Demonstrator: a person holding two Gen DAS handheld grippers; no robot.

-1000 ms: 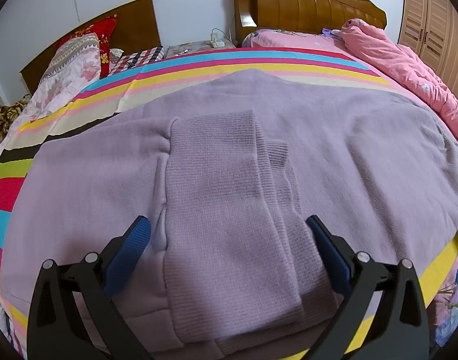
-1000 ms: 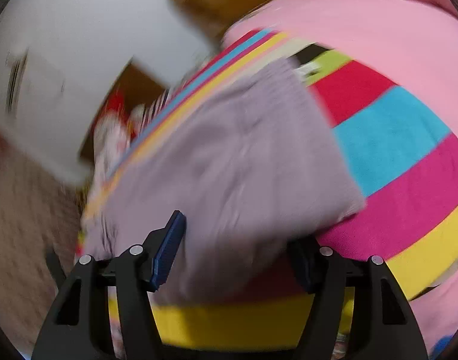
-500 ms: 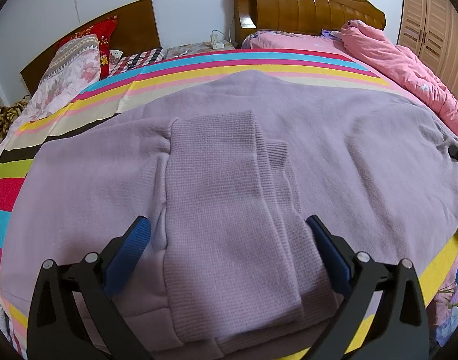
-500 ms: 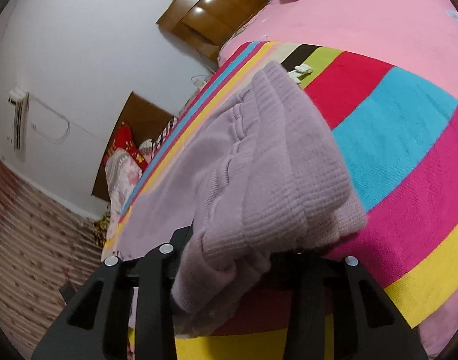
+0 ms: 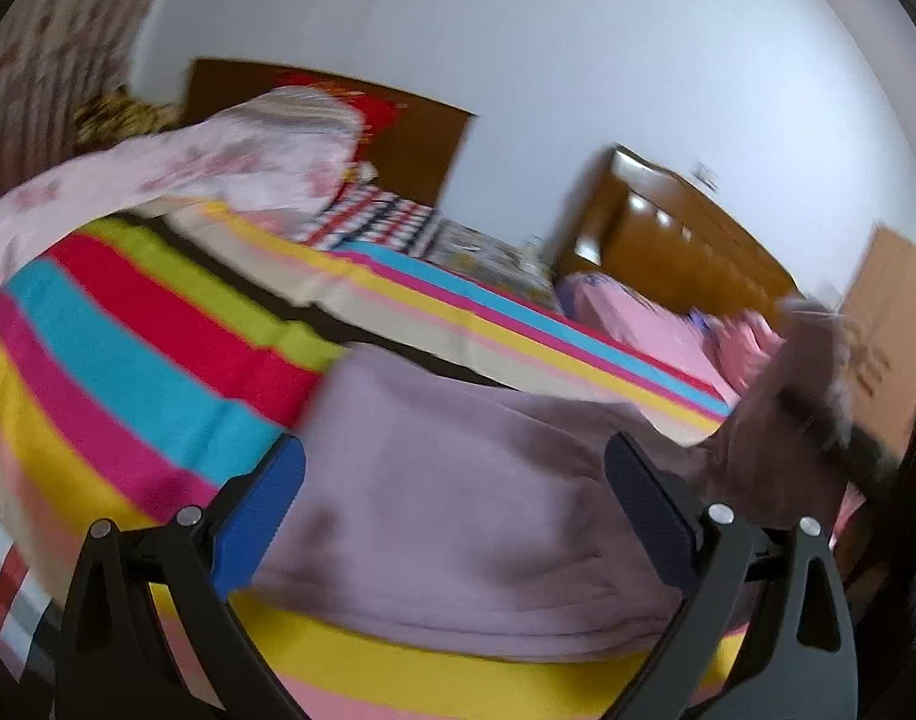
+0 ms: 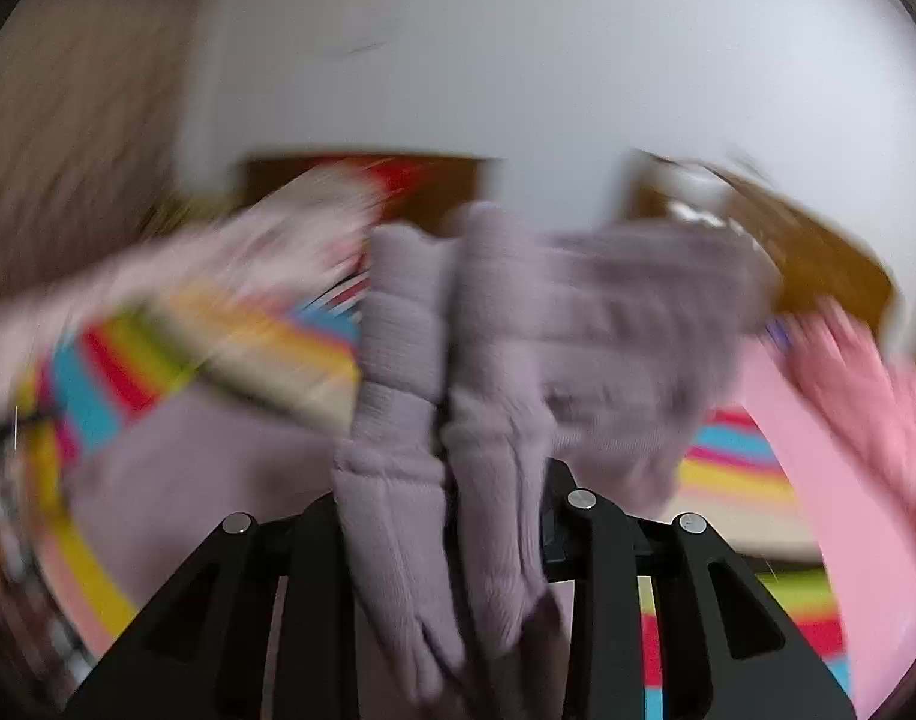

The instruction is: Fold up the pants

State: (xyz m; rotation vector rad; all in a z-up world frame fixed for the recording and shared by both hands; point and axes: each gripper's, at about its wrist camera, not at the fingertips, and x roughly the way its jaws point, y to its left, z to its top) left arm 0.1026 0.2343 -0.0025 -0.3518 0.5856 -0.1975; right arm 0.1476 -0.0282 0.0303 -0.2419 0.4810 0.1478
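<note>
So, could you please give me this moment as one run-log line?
stage: fold under way | right gripper: shut on pants, bunched, jaws just closing | left gripper: open, empty, over pants | surface: striped bedspread

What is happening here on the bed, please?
A person with a gripper in each hand is folding lilac pants on a striped bedspread. The right gripper has just been closing and now pinches a bunch of the ribbed fabric, lifted off the bed. The left gripper is open above the rest of the pants, holding nothing.
</note>
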